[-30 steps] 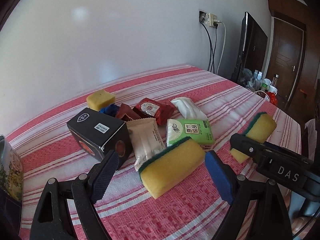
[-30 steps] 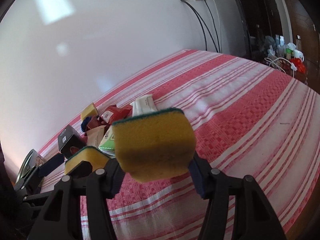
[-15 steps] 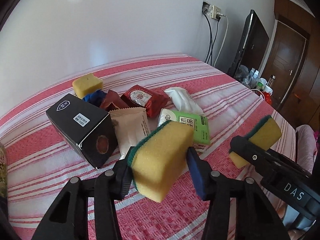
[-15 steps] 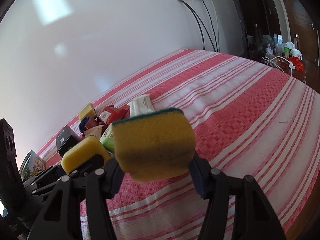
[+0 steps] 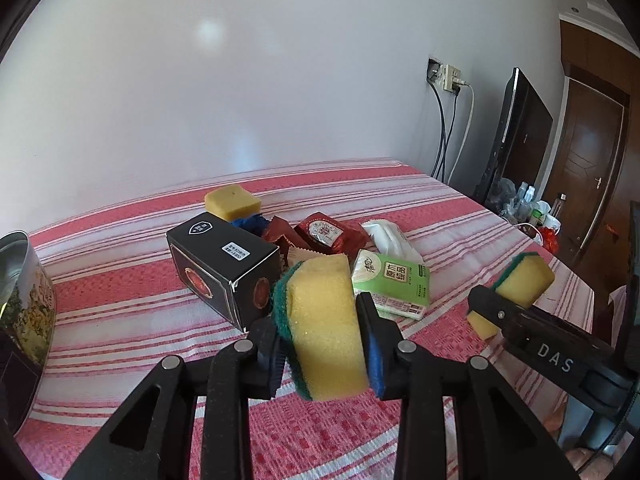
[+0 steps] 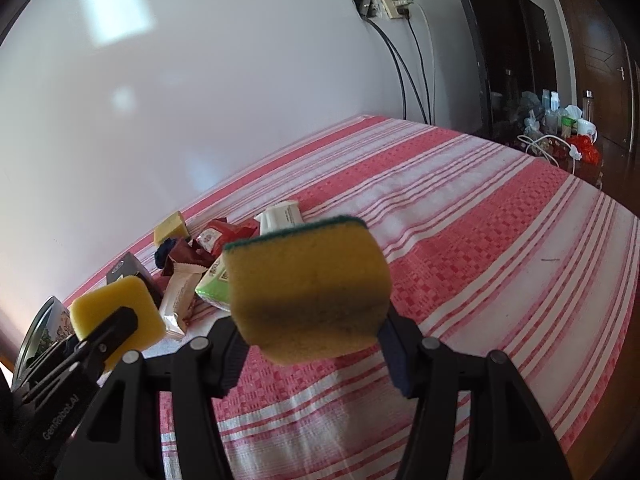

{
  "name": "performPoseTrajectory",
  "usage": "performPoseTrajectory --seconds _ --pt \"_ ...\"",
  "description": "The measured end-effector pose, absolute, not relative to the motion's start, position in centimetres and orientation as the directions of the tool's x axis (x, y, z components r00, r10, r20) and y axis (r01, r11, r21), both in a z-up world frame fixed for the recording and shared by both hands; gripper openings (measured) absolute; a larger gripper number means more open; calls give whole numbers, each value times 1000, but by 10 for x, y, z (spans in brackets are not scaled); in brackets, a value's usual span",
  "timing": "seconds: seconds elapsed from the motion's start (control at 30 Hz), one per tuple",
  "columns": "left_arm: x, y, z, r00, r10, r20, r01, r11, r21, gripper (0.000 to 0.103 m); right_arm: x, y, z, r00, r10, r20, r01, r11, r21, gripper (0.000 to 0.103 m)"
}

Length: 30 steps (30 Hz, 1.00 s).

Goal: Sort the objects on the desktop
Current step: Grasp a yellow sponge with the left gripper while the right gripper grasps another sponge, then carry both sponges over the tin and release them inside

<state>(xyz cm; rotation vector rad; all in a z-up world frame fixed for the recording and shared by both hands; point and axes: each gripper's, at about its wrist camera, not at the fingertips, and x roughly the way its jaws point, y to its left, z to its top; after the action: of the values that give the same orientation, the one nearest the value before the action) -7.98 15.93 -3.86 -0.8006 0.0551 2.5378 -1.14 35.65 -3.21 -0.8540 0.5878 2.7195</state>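
My left gripper [image 5: 324, 344] is shut on a yellow sponge with a green scouring side [image 5: 326, 328], held off the striped cloth and turned on edge. My right gripper [image 6: 312, 340] is shut on a second yellow and green sponge [image 6: 308, 288], also in the air; that sponge [image 5: 522, 278] shows at the right of the left wrist view. On the table lie a black box [image 5: 224, 264], a third yellow sponge [image 5: 232, 200], red snack packets [image 5: 326, 234], a beige packet [image 6: 180, 292], a green tissue pack [image 5: 394, 284] and a white pack [image 5: 390, 236].
A round printed tin [image 5: 22, 312] stands at the left table edge. The red and white striped tablecloth [image 6: 480, 240] stretches bare to the right. Wall sockets with cables [image 5: 448, 80], a dark screen [image 5: 516, 140] and a cluttered side table [image 6: 560, 128] lie beyond the far right edge.
My left gripper closed on the sponge that lay on the cloth, lifted it and rolled it onto its edge. The right gripper kept its sponge and stayed put.
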Motion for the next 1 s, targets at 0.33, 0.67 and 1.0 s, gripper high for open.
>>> performPoseTrajectory --seconds 0.33,0.67,1.0 --pt "-69 114 -29 -770 350 -533 -349 -931 -106 35 -3 307 -26 -812 37 -583 -245 -928 282 59" --pt "-64 68 -29 -809 259 -528 -240 -965 -106 35 0 234 -1 -842 -27 -539 -107 -970 217 59" --pt "-57 17 -20 -840 192 -508 -141 -980 -138 35 -5 178 22 -858 -124 -498 28 -980 196 59"
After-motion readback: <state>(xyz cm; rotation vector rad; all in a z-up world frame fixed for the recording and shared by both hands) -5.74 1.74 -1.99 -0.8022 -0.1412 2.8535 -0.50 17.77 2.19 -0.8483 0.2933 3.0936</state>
